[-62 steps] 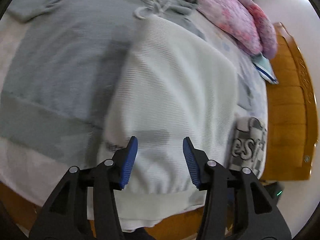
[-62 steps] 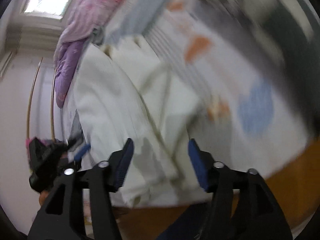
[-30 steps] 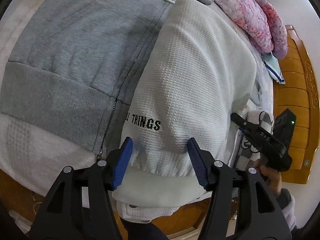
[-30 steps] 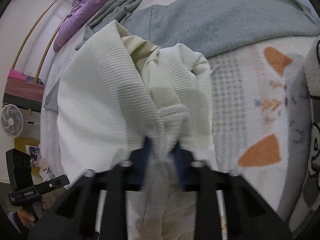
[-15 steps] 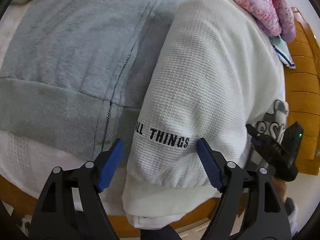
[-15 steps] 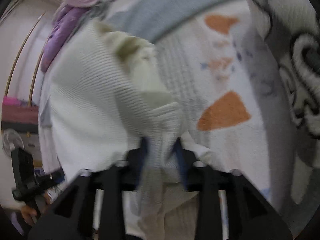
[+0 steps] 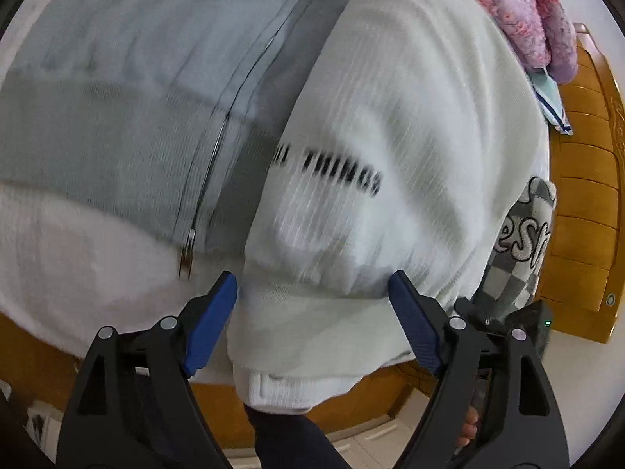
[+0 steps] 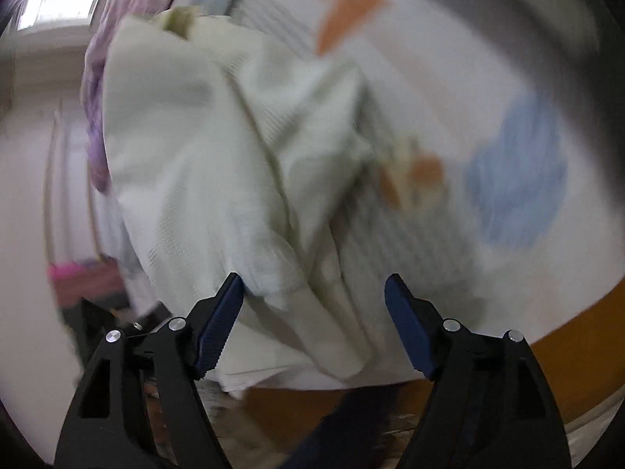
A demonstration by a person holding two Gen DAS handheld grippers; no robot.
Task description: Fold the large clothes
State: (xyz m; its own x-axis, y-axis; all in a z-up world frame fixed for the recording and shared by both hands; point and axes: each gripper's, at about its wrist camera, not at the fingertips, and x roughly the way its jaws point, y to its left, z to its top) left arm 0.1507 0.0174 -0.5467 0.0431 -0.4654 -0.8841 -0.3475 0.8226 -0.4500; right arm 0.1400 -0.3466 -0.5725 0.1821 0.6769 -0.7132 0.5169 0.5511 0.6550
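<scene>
A white waffle-knit sweatshirt (image 7: 410, 125) with black lettering lies folded on the bed, partly over a grey zip hoodie (image 7: 129, 78). My left gripper (image 7: 312, 293) is open and empty, its blue fingertips either side of the sweatshirt's hem at the bed's near edge. The right wrist view is blurred; the sweatshirt shows there as a cream, bunched shape (image 8: 218, 164). My right gripper (image 8: 314, 295) is open and empty just above its near edge.
A pink and purple fluffy blanket (image 7: 531, 19) lies at the far right. A checked grey cloth with lettering (image 7: 523, 242) sits by the wooden bed frame (image 7: 586, 195). The bedsheet (image 8: 508, 148) has orange and blue patches. The bed's wooden edge (image 8: 566, 332) runs below.
My right gripper has let go of the white sweatshirt and now stands open. My left gripper stayed open and moved closer to the hem. Both views are blurred by movement.
</scene>
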